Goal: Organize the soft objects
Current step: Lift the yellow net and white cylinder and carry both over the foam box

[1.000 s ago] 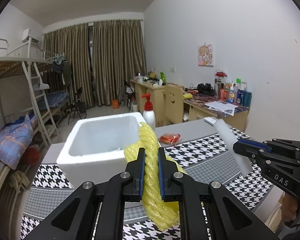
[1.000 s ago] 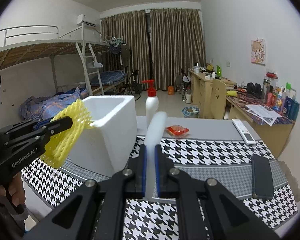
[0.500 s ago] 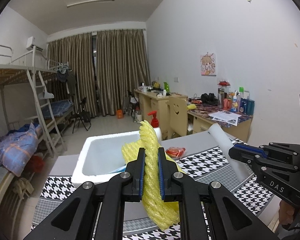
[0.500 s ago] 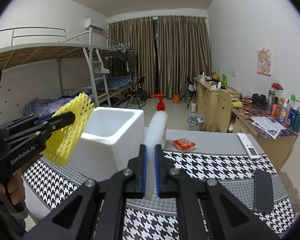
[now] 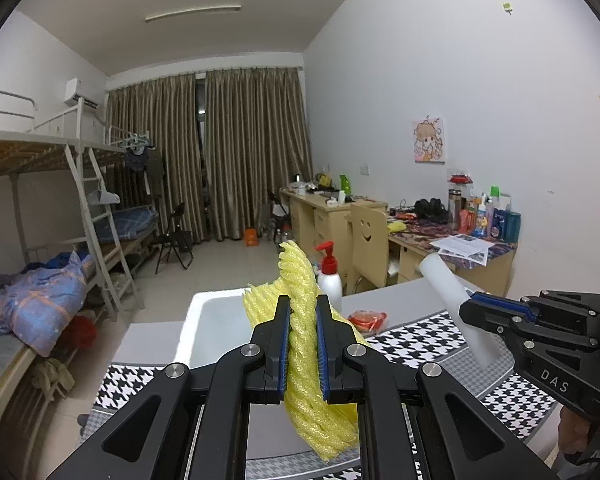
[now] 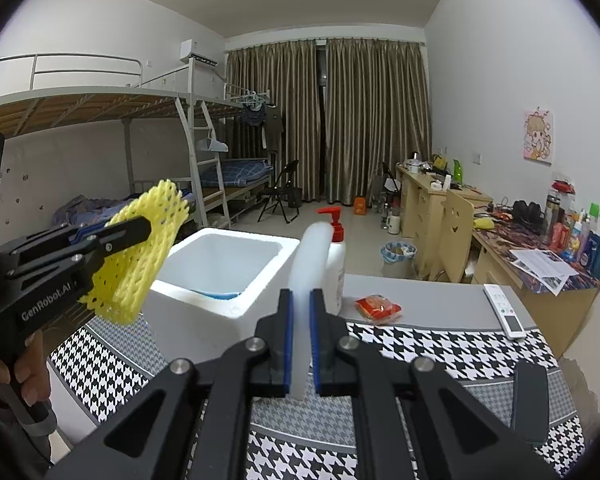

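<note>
My left gripper [image 5: 303,306] is shut on a yellow foam net [image 5: 302,344], which hangs in the air in front of the white foam box [image 5: 204,312]. In the right wrist view the same net [image 6: 140,256] is left of the box [image 6: 204,312], held by the left gripper [image 6: 142,226]. My right gripper [image 6: 300,300] is shut on a white foam sheet [image 6: 306,280], held upright above the checked tablecloth [image 6: 440,348]. From the left wrist view that sheet [image 5: 456,304] sticks out of the right gripper [image 5: 470,308] at the right. Something blue lies inside the box.
A pump bottle with a red top [image 6: 335,264] stands right behind the box, a red snack packet [image 6: 378,308] beside it. A white remote [image 6: 504,312] and a dark phone [image 6: 530,396] lie at the table's right. Desks and a chair line the right wall, bunk beds the left.
Both grippers have risen with their foam pieces still gripped; the box and table now sit lower in both views, and more of the room shows.
</note>
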The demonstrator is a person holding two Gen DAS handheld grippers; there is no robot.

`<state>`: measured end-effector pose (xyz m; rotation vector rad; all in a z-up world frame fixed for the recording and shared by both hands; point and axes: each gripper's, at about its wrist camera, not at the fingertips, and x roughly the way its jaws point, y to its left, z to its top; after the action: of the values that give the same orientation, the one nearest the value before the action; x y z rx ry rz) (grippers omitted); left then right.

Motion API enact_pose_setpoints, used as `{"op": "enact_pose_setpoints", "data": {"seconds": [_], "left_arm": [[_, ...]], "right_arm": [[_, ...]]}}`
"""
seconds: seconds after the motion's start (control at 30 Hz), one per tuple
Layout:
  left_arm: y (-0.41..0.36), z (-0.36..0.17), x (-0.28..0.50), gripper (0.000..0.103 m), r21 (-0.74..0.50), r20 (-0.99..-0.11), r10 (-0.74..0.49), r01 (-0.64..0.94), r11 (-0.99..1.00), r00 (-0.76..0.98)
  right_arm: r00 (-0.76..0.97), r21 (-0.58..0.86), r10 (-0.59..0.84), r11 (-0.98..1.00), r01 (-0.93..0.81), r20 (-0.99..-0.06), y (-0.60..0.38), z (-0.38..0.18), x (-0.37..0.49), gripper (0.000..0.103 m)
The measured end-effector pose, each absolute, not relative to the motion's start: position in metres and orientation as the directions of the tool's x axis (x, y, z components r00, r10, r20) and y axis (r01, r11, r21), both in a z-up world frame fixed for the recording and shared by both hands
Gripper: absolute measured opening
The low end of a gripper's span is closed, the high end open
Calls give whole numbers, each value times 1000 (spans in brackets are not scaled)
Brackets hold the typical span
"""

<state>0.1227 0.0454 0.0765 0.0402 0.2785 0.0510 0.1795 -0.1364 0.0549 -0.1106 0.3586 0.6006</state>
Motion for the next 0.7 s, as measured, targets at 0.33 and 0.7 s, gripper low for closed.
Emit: {"op": "enact_pose_setpoints", "data": {"seconds": [0.33, 0.7], "left_arm": [[58, 83, 127, 12, 47, -260, 101, -92, 995, 960], [77, 83, 131, 12, 34, -268, 159, -155, 987, 950]], "right_arm": [[752, -5, 549, 807, -591, -366, -122, 60, 190, 10], [729, -10, 572, 784, -620, -377, -102, 63, 198, 10]]}}
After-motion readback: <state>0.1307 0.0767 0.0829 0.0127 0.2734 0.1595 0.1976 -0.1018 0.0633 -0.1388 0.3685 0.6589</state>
